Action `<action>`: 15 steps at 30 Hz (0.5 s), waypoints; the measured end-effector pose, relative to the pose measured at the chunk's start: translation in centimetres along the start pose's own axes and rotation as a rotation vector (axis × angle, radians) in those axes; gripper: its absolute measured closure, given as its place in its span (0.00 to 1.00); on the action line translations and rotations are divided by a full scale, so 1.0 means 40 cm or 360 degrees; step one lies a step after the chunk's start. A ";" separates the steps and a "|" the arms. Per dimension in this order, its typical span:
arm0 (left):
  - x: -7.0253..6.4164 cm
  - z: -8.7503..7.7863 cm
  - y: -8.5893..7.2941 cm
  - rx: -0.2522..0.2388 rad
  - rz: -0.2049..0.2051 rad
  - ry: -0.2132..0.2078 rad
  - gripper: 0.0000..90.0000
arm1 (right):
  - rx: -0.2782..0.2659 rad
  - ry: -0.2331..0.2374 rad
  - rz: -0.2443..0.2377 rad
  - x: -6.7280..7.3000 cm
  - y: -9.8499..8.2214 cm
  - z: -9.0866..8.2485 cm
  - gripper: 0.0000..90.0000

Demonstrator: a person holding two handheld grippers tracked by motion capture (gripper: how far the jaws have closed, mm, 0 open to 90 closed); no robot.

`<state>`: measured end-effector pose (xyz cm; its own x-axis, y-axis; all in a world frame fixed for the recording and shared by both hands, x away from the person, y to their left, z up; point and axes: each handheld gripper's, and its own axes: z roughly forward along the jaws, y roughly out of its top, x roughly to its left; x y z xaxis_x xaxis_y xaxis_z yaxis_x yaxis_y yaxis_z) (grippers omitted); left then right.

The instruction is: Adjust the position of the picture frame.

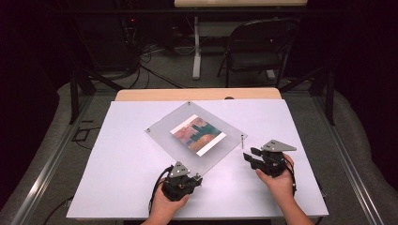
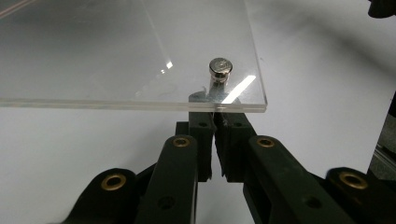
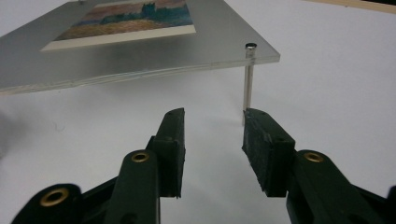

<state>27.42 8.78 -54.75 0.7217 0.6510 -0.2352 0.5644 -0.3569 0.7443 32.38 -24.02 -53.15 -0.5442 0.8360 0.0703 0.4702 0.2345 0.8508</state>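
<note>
Acrylic frame (image 1: 195, 136) between both tongs

a dark lab: black curtains, cables (image 1: 155, 70), folding chair (image 1: 258, 44).

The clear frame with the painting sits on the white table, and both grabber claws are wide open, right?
Not quite. The right gripper is open, its jaws apart near the thin metal post. But in the left gripper view the left gripper is shut at the corner of the clear frame, below the silver stud. The rest is right.
</note>
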 end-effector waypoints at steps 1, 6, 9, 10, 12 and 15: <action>0.006 -0.009 -0.004 0.0006 -0.0003 0.0007 0.95 | 0.0006 0.0006 -0.0008 -0.001 0.003 0.007 0.67; 0.032 -0.047 -0.023 0.0013 -0.0033 0.0042 0.95 | 0.0094 0.0028 -0.0056 -0.008 0.016 0.059 0.71; 0.046 -0.066 -0.034 0.0007 -0.0053 0.0061 0.95 | 0.0123 0.0069 -0.0048 -0.011 0.024 0.077 0.71; 0.050 -0.071 -0.037 0.0004 -0.0060 0.0065 0.95 | 0.0130 0.0079 -0.0053 -0.011 0.025 0.082 0.71; 0.056 -0.080 -0.043 -0.0008 -0.0075 0.0079 0.95 | 0.0149 0.0117 -0.0061 -0.007 0.026 0.095 0.71; 0.063 -0.088 -0.052 -0.0008 -0.0085 0.0097 0.95 | 0.0153 0.0132 -0.0064 0.002 0.021 0.112 0.71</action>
<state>26.65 13.50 -54.69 0.6649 0.7086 -0.2363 0.5992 -0.3171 0.7351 35.86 -21.52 -54.76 -0.6175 0.7821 0.0835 0.5091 0.3165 0.8004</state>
